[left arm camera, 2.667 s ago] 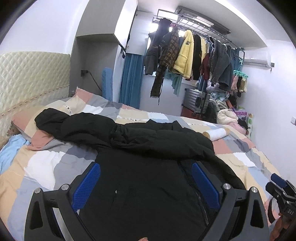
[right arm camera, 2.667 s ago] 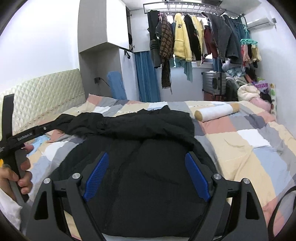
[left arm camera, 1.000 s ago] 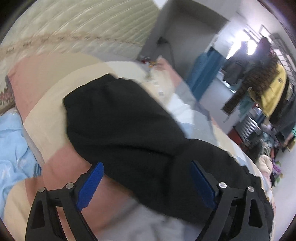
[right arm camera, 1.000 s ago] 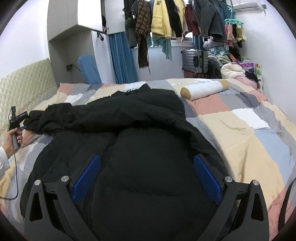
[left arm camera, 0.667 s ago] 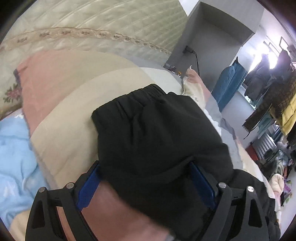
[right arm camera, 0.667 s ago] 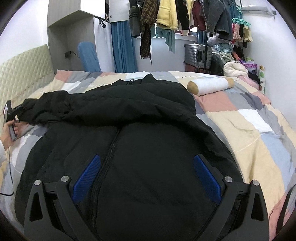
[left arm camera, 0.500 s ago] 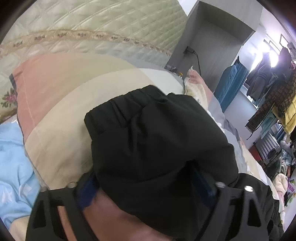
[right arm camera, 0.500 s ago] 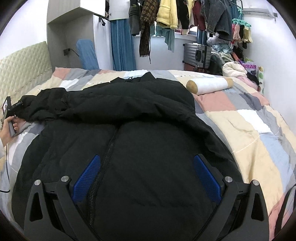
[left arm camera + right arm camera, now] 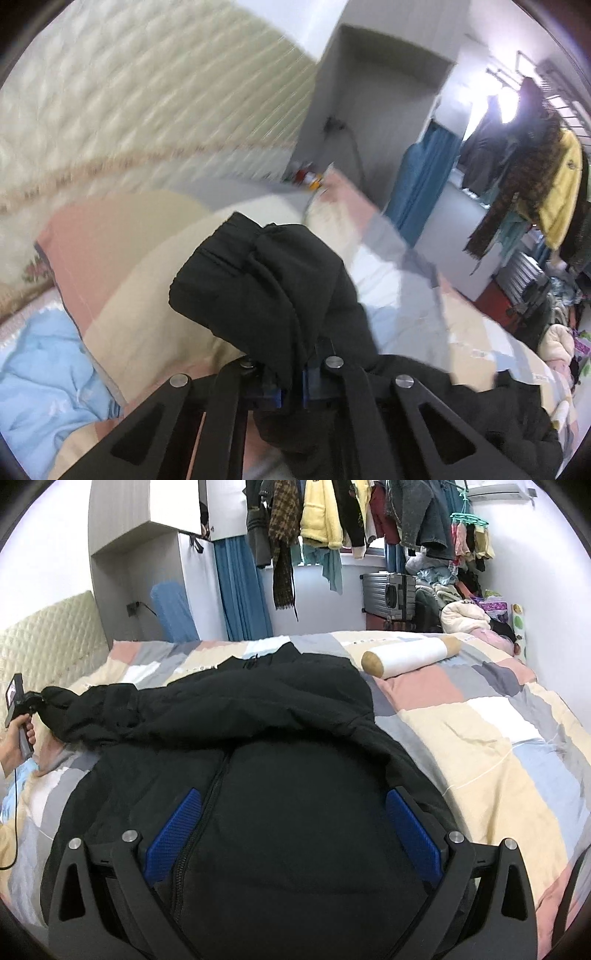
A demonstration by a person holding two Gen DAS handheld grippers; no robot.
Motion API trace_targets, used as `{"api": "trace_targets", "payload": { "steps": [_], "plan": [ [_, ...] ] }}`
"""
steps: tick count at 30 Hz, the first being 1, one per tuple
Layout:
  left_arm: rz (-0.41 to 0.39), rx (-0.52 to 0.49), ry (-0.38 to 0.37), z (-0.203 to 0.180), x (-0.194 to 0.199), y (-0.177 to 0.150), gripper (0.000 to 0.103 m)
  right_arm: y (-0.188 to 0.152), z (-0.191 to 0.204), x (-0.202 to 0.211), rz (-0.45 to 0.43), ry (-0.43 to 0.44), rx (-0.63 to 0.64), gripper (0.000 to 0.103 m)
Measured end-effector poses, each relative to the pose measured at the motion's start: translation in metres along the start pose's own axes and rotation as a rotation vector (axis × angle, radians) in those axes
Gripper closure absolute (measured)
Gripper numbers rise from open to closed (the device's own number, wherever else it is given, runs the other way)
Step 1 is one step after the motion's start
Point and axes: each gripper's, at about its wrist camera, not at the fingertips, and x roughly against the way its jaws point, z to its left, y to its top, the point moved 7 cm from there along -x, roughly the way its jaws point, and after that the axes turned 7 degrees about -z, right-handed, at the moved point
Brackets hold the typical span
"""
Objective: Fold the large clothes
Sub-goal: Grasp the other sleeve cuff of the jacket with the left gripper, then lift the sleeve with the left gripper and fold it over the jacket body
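Observation:
A large black padded jacket (image 9: 280, 768) lies spread on the patchwork bed, zip up, with one sleeve stretched out to the left. My left gripper (image 9: 291, 384) is shut on the cuff end of that black sleeve (image 9: 258, 280) and holds it raised above the pillow; it also shows at the far left of the right wrist view (image 9: 22, 705). My right gripper (image 9: 291, 830) is open and empty, its blue pads (image 9: 173, 834) hovering over the jacket's body near the hem.
A quilted cream headboard (image 9: 129, 110) stands behind the pillows. A white bolster roll (image 9: 410, 657) lies at the bed's far right. Hanging clothes (image 9: 317, 513) and a suitcase (image 9: 388, 594) fill the far wall. A light blue sheet (image 9: 40, 362) lies at the left.
My left gripper has closed on the sleeve cuff and lifted it off the pillow. My right gripper has stayed open over the jacket body.

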Motion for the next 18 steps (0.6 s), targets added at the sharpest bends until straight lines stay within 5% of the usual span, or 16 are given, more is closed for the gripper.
{"api": "trace_targets", "payload": {
  "steps": [10,18],
  "plan": [
    [-0.116,-0.102,-0.075,-0.105,0.129,0.06,0.098,-0.003,-0.011,0.023,-0.007,0.134,0.015,0.001],
    [-0.137,-0.23,-0.155,-0.224,0.229,0.059,0.098,0.009,-0.039,0.057,-0.094,0.152,0.012,0.0]
  ]
}}
